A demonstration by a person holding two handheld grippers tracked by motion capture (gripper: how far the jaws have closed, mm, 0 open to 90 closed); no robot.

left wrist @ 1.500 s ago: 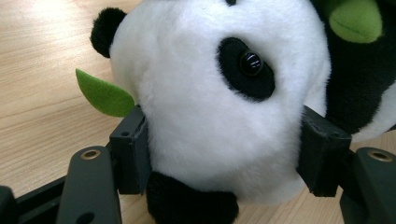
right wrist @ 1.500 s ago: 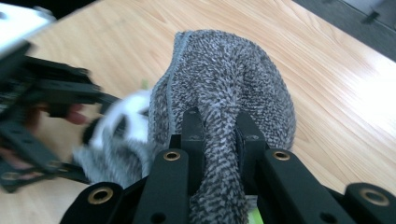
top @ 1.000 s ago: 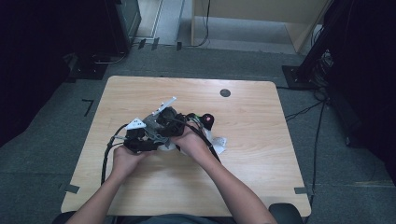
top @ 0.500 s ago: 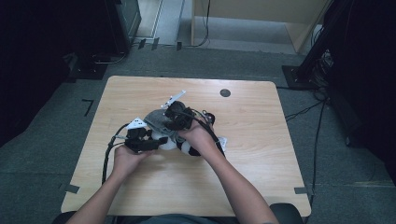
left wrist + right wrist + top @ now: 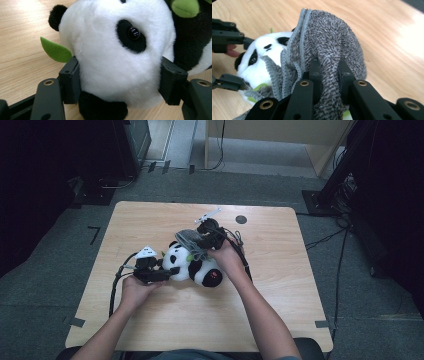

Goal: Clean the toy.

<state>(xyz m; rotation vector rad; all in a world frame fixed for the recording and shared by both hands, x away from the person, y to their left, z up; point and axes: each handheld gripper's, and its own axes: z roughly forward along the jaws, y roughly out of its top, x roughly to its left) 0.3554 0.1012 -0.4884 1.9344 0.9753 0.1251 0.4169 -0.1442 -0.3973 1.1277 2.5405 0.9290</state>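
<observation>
Plush panda (image 5: 192, 265) lies mid-table, long axis running 10 to 4 o'clock | left gripper (image 5: 167, 272) jaws clamp its head | right gripper (image 5: 200, 240), at its 1 o'clock, jaws pinching grey knit garment (image 5: 329, 47).

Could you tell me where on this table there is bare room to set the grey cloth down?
The wooden table is bare along its far left corner, across the right side beyond the black cap, and along the near edge between the forearms. The middle is crowded: the panda plush, the grey cloth and both hand-held grippers sit there.
</observation>
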